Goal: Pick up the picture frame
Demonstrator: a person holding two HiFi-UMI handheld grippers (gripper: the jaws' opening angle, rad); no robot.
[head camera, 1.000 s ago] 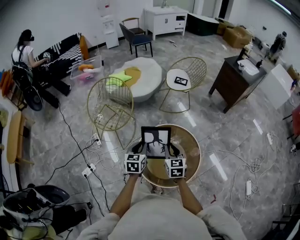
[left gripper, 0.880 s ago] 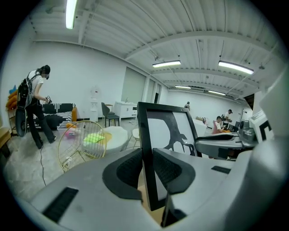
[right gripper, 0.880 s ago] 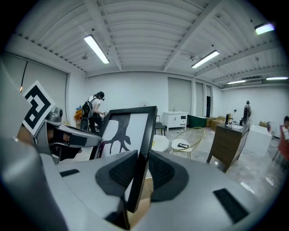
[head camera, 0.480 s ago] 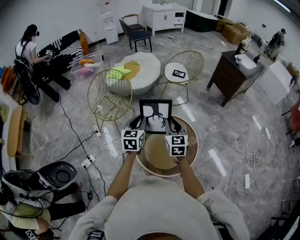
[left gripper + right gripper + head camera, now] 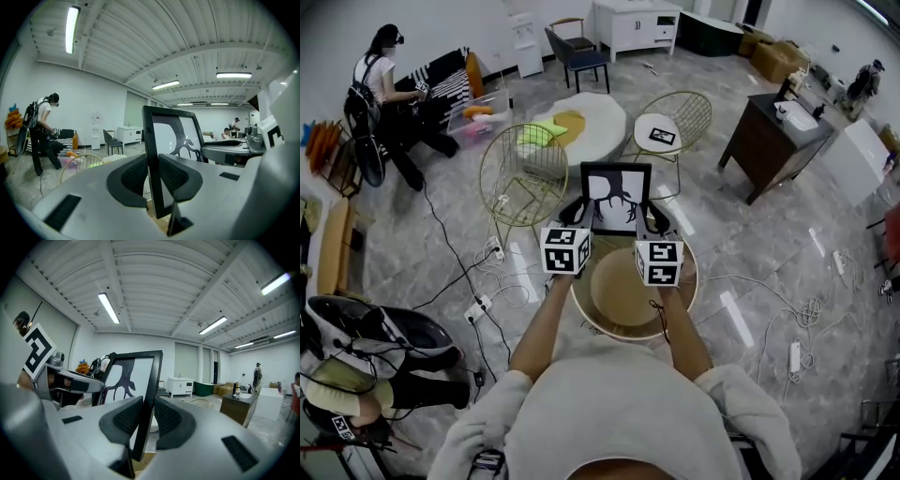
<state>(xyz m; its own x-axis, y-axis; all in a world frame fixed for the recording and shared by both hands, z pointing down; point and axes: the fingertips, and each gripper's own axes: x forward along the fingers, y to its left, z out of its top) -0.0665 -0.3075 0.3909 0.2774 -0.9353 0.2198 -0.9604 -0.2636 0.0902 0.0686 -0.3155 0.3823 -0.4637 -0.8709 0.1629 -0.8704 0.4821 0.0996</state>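
The picture frame [image 5: 616, 195] is black-edged with a white print of a dark tree shape. It is held upright in the air above the round table [image 5: 675, 309]. My left gripper [image 5: 575, 212] is shut on the frame's left edge, and the right gripper [image 5: 657, 218] is shut on its right edge. In the left gripper view the frame [image 5: 174, 135] stands between the dark pads of the left gripper [image 5: 153, 174], which press on its border. In the right gripper view the frame [image 5: 125, 376] is pinched the same way by the right gripper [image 5: 147, 418].
Two gold wire chairs [image 5: 522, 175] [image 5: 677, 122] stand beyond the table, with a white ottoman [image 5: 581, 127] behind them. A dark cabinet [image 5: 766, 148] is at the right. Cables and power strips [image 5: 483, 305] lie on the floor. A person [image 5: 382, 89] stands far left.
Both grippers have risen together with the frame, lifting it off the round table. The frame now hangs higher and further from the tabletop.
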